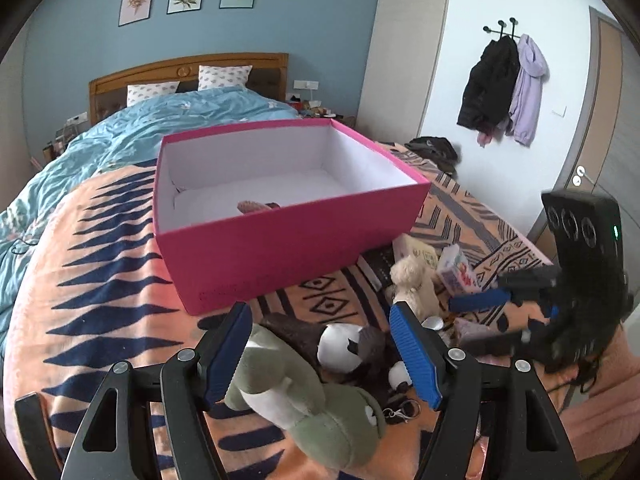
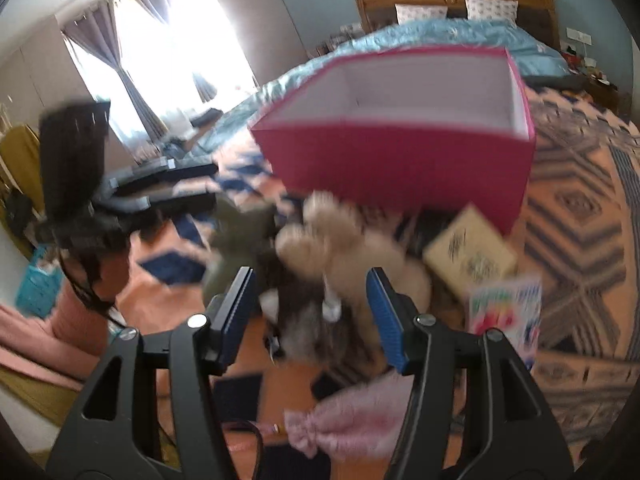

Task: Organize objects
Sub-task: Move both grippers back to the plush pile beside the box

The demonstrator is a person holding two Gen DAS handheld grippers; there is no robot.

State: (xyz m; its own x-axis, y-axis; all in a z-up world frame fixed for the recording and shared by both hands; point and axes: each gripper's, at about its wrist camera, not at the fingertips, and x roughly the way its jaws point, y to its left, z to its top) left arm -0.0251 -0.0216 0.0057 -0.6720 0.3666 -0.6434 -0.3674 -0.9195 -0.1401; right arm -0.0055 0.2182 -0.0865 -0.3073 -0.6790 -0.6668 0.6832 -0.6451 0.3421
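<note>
Sitting on the patterned blanket (image 1: 100, 280) of the bed, the pink box (image 1: 288, 236) is open, with one small brown thing on its white floor. Before it lies a heap of toys: a green plush (image 1: 312, 408), a cream plush (image 1: 412, 284). The left gripper (image 1: 320, 344) is spread apart around the green plush, pads not pressing. The right gripper (image 2: 312, 304) stands apart too, over the blurred cream plush, gripping nothing.

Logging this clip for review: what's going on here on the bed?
A person holds tongs in each hand over a heap of toys on the patterned blanket, in front of a pink box. The left tongs straddle a green plush without pinching it. The right tongs hover open above a cream plush. One small item already lies in the box.
</note>
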